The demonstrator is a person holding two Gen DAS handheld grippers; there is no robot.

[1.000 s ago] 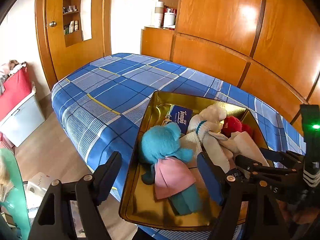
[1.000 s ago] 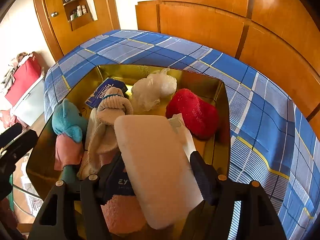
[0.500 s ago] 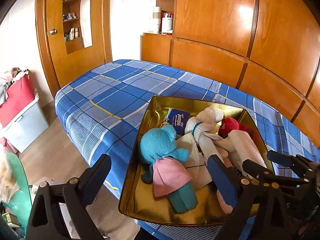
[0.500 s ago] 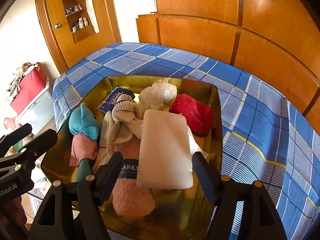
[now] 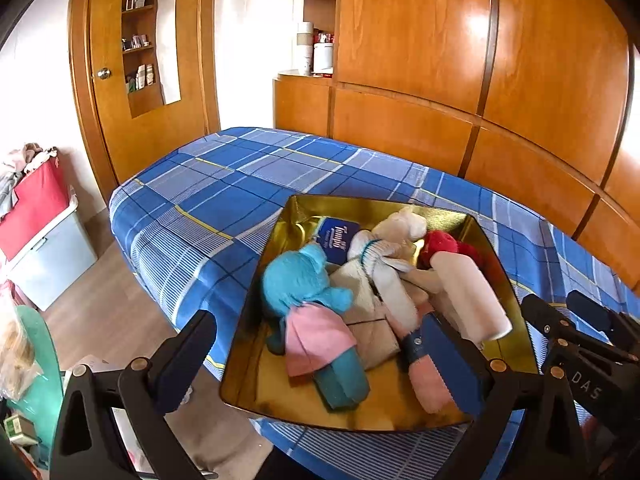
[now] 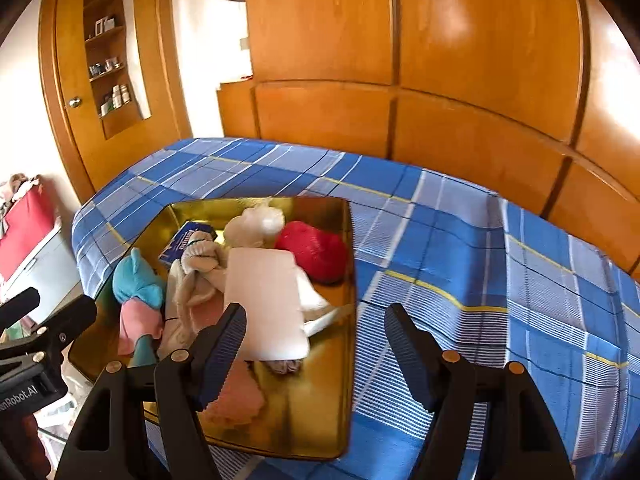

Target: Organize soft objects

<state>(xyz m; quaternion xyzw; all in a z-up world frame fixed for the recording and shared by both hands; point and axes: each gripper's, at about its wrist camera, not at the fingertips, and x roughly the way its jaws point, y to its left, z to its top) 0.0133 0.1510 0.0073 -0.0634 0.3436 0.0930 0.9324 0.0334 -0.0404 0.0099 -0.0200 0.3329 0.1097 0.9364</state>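
Soft toys and socks (image 5: 376,276) fill the gold tray (image 5: 256,364) ahead of both tools. Left gripper (image 5: 320,352) is spreading wider, empty; right gripper (image 6: 316,336) stands apart, its 2 fingers gripping nothing.

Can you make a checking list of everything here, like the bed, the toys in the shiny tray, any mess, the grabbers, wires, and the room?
Surface: blue plaid bedspread, flat.
Job's things: gold metal tray holds teal plush toy in pink top, red fuzzy plush, white foam block lying on top, cream socks, blue tissue pack, pink fuzzy sock.
Clutter: red-lidded storage bin on floor.
Grippers: left gripper opening, nothing between fingers; right gripper open, empty.
Cables: nothing seen.
Surroundings: wooden wardrobe panels, door with shelves.
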